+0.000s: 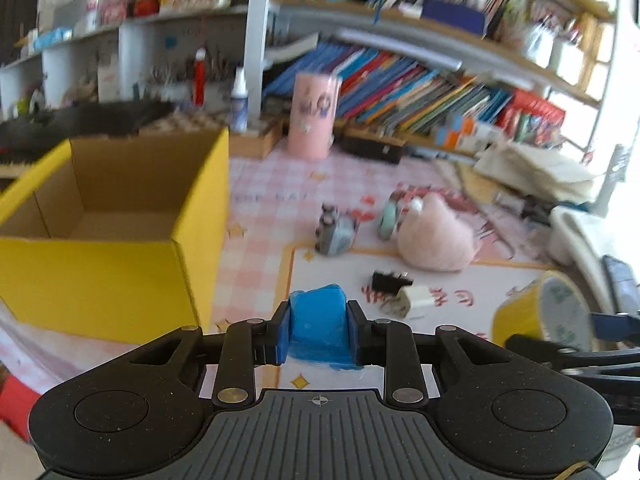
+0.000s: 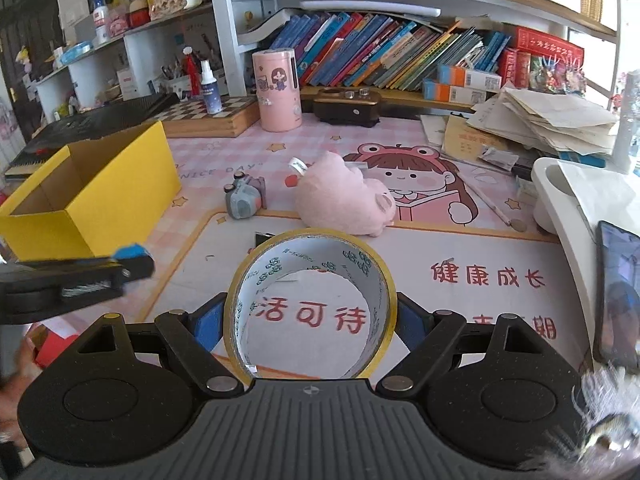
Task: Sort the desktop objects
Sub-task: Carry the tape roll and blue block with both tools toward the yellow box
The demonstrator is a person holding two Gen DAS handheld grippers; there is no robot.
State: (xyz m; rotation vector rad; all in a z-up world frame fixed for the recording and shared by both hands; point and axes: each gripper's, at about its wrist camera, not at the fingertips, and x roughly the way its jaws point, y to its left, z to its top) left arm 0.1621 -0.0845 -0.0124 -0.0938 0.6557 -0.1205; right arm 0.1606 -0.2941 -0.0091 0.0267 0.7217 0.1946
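Observation:
My left gripper (image 1: 319,330) is shut on a blue block (image 1: 318,320) and holds it above the desk mat, right of the open yellow box (image 1: 120,280). My right gripper (image 2: 310,320) is shut on a yellow tape roll (image 2: 310,272) and holds it upright above the mat; the roll also shows in the left wrist view (image 1: 544,316). The left gripper shows in the right wrist view (image 2: 80,276), left of the roll. On the mat lie a pink plush toy (image 2: 344,200), a grey toy camera (image 2: 244,198), a small tape roll (image 1: 390,216), a white plug (image 1: 414,300) and a black clip (image 1: 386,280).
The yellow box (image 2: 92,200) stands at the desk's left. A pink cylinder (image 2: 278,90), a chessboard (image 2: 204,114) and a dark box (image 2: 346,106) stand at the back under shelves of books. Papers (image 2: 540,120), a white stand (image 2: 560,200) and a phone (image 2: 618,296) are at the right.

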